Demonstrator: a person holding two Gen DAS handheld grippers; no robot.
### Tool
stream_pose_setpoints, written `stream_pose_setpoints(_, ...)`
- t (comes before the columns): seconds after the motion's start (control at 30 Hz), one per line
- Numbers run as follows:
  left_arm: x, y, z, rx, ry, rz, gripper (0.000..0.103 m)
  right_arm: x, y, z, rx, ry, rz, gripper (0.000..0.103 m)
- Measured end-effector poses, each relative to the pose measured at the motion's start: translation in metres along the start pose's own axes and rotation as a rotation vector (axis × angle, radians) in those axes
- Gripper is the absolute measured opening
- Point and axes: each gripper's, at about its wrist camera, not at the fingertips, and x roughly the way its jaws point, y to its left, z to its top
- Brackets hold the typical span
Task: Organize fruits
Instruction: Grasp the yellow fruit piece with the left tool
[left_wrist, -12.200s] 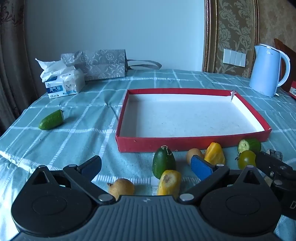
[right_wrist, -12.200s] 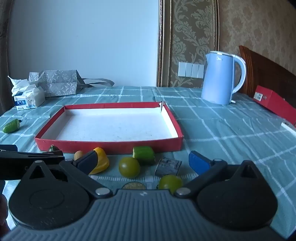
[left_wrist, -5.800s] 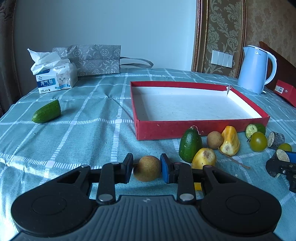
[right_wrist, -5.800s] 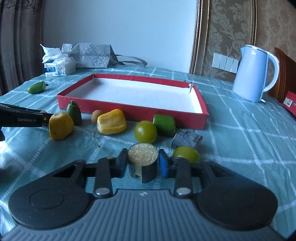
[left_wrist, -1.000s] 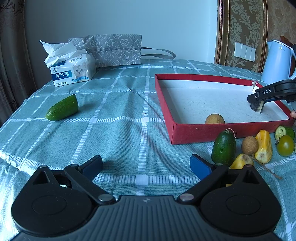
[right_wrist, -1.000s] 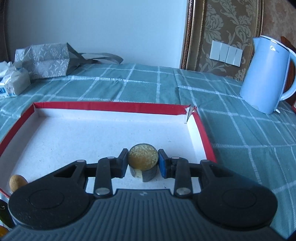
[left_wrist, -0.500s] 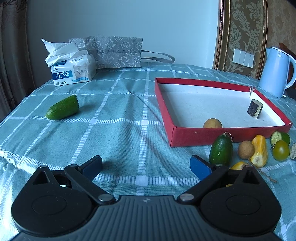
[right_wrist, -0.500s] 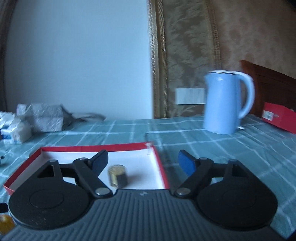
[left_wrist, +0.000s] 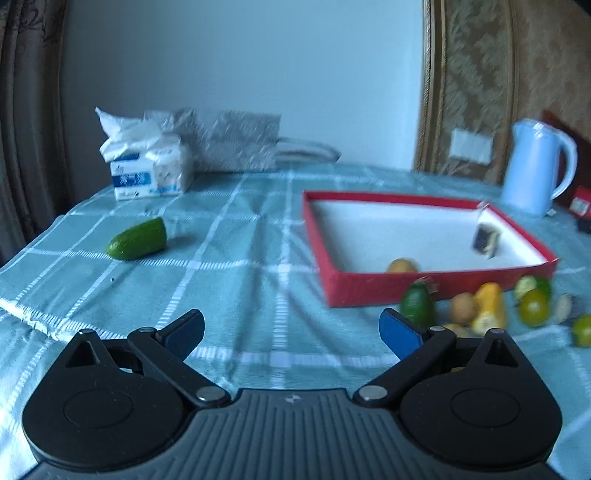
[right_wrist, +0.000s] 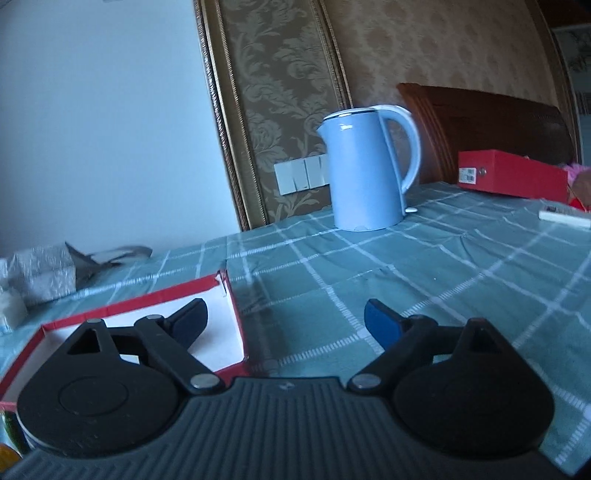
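**Tray** (left_wrist: 439, 286): red-walled, white floor, on the checked cloth, centre-right in the left wrist view. Holds two pieces: a round brown fruit (left_wrist: 402, 265) against the near wall, and a dark cut piece (left_wrist: 487, 239) toward the far right corner.

**Loose fruit, near side of tray:** a row just outside the near wall, running left to right: avocado (left_wrist: 417, 304), second brown fruit (left_wrist: 462, 307), yellow piece (left_wrist: 489, 308), green tomato (left_wrist: 533, 308), with smaller green pieces beyond at the right edge, blurred. All apart from the tray's contents.

**Cucumber** (left_wrist: 137, 240): alone, far left, well apart from tray and row. Long axis runs left-low to right-high across the view, cut end to the right.

**Left gripper** (left_wrist: 291, 328): jaws wide apart, nothing between them. Points at bare cloth; the avocado lies just beyond its right finger, so the row sits ahead and to the right, the cucumber ahead and to the left.

**Right gripper** (right_wrist: 286, 317): jaws opening, nothing between them. Faces the kettle (right_wrist: 365, 170), over the tray's right wall (right_wrist: 234, 314); the loose row is out of its view save a scrap at the bottom left corner.

**Judgement:** two pieces placed, most still out. The left gripper is the nearer to the avocado, which stands roughly upright and calls for a pinch across its width. The cucumber also falls to the left side, gripped across its long axis.
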Motion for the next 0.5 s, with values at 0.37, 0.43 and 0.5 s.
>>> stream_pose_setpoints(0.37,-0.007,-0.048,-0.001,0.128,0.001,-0.1,0.102,0.001,0.002,-0.002,-0.005,0.012,-0.002,0.091)
stream_pose_setpoints(0.43,-0.002,-0.051,-0.003,0.142,0.029,-0.118,0.102,0.001,0.002,-0.002,-0.004,0.014,-0.001,0.093)
stream_pose_setpoints(0.5,0.003,-0.053,-0.004,0.144,0.043,-0.124,0.102,0.001,0.002,-0.002,-0.006,0.011,-0.001,0.093)
